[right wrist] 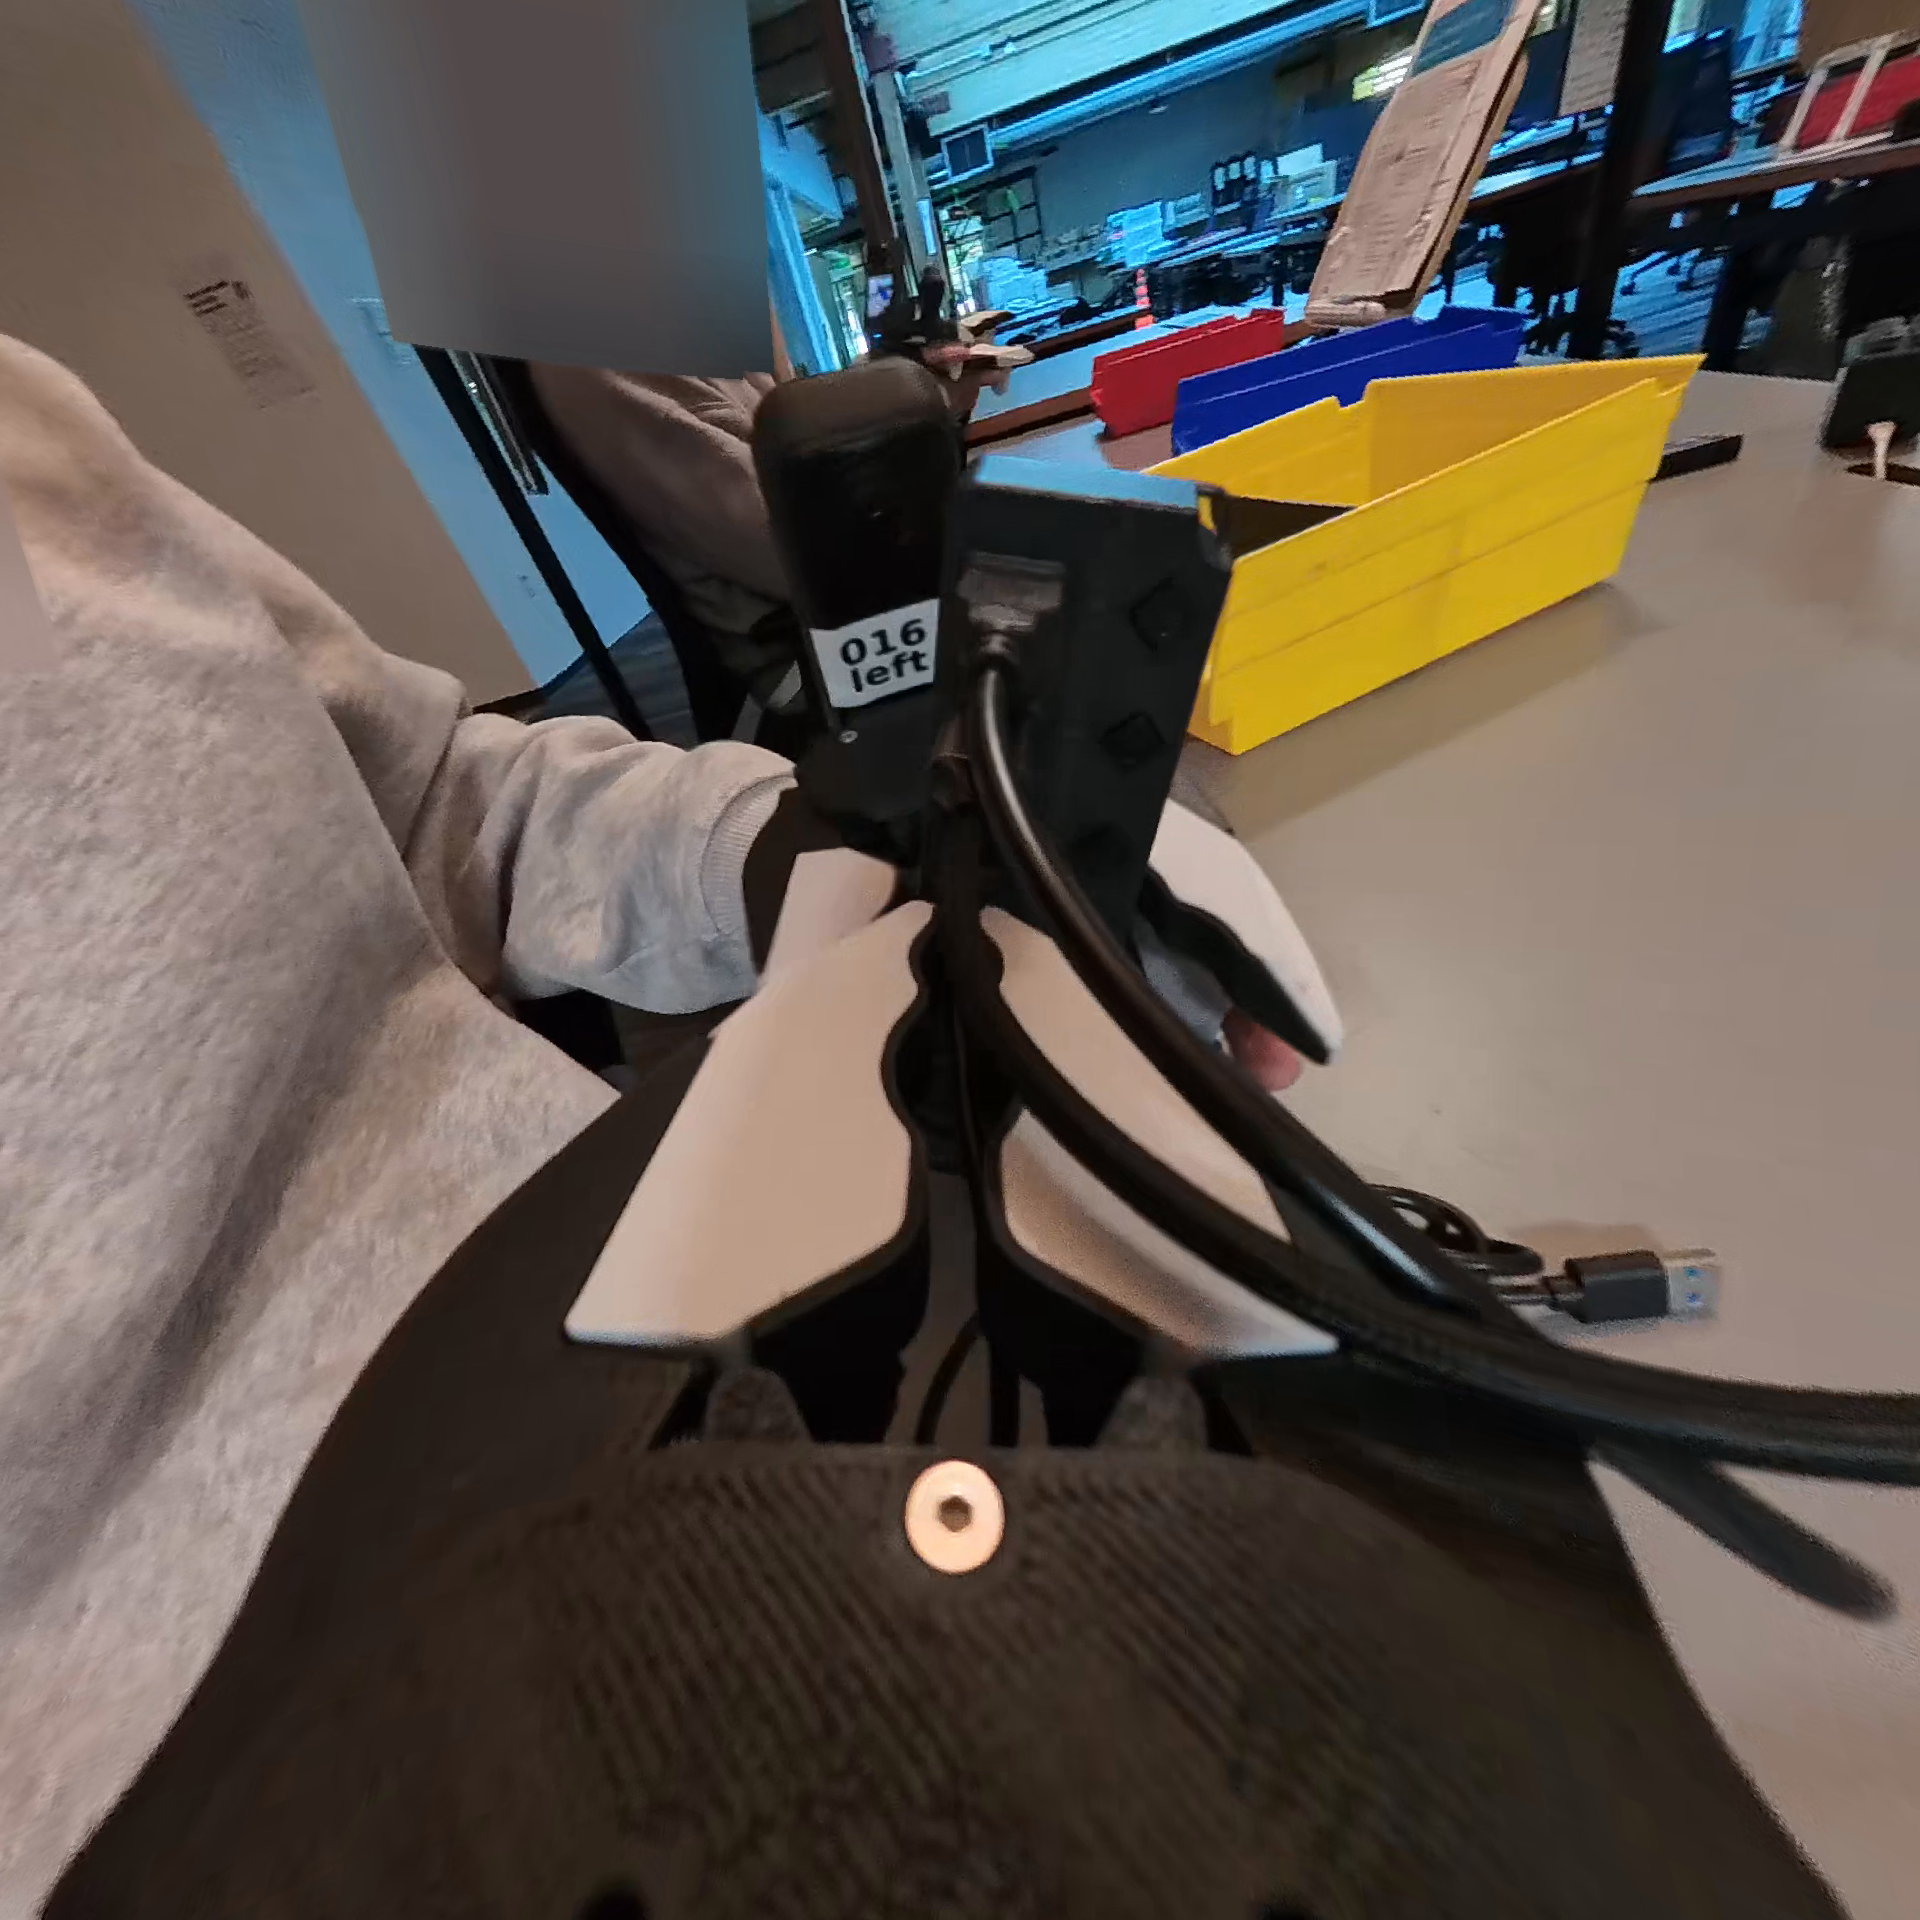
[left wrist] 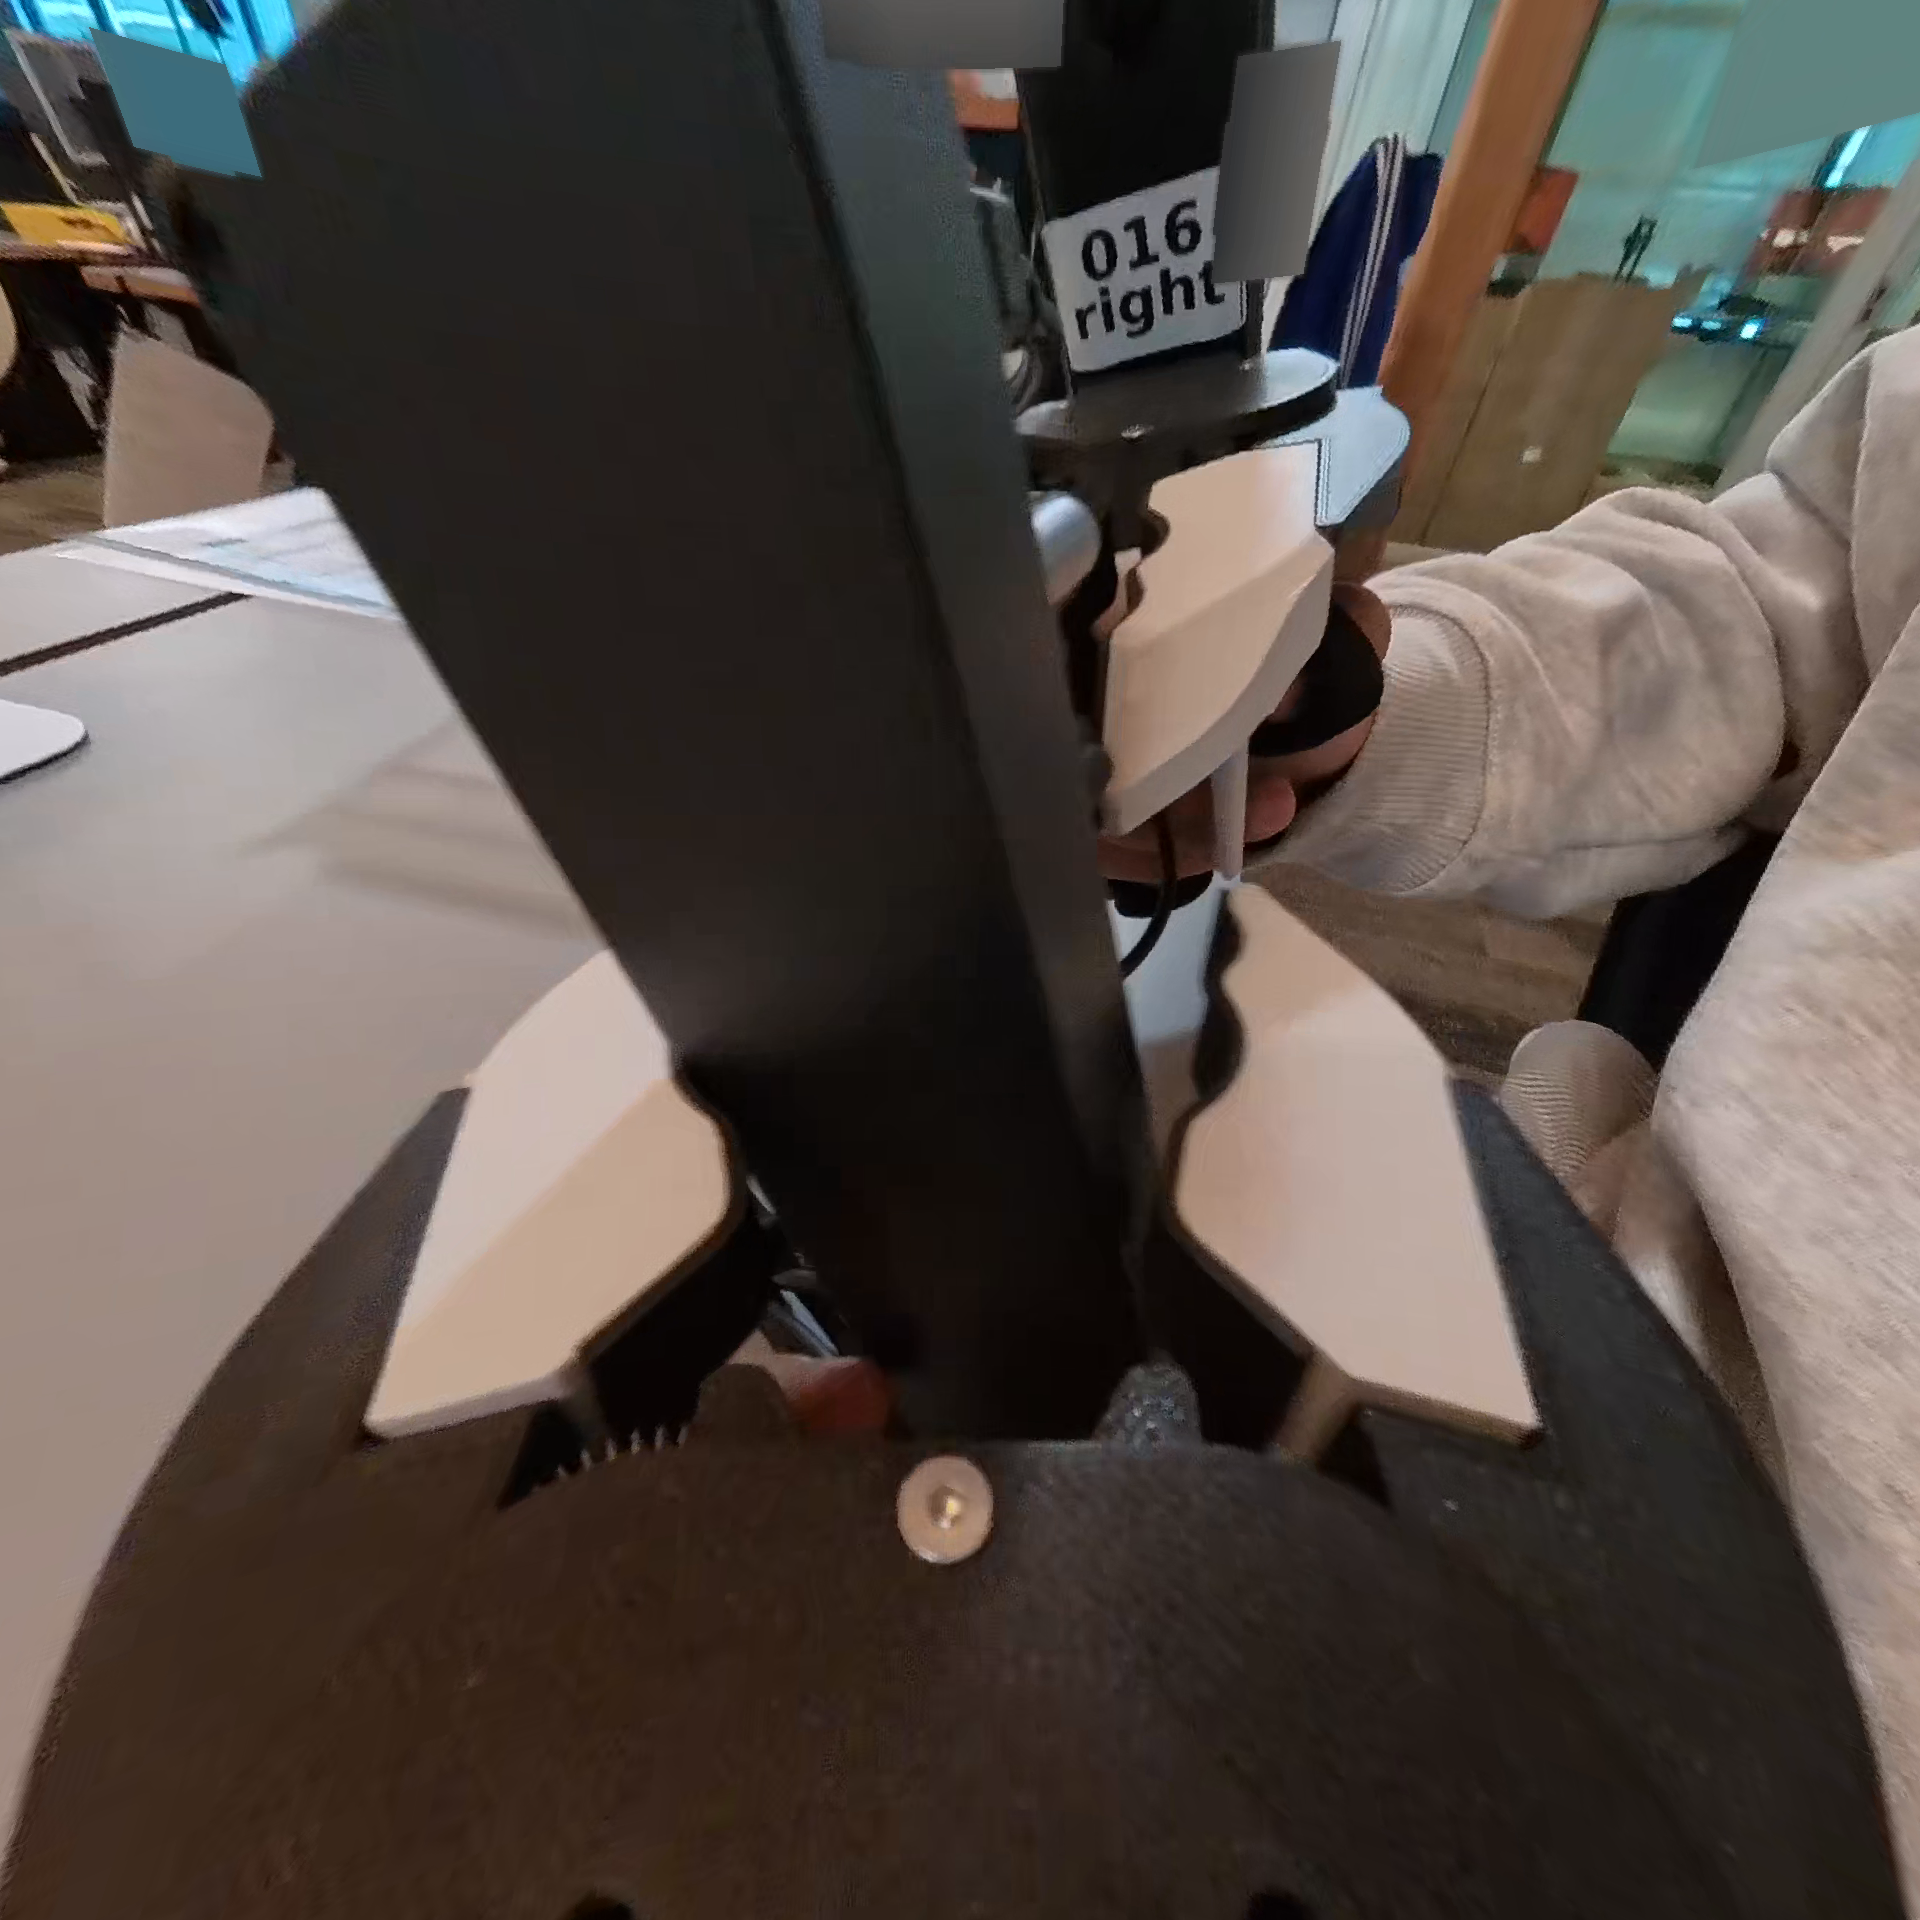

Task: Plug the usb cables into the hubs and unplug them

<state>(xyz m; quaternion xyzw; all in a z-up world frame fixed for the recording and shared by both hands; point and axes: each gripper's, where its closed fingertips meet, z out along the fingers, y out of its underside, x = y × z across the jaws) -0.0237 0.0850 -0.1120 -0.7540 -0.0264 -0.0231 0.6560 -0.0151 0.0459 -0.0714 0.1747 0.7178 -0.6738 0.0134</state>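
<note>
Both wrist cams sit close behind their own fingers, facing each other. Shared: black hub [left wrist: 665,623] [right wrist: 1101,665], grey table [left wrist: 208,883] [right wrist: 1558,935].

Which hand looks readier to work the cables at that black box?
Right, probably. The right gripper is closed on a thin black cable just below the black rectangular hub, beside its plugged-in cable. The left gripper is occupied clamping that hub.
</note>
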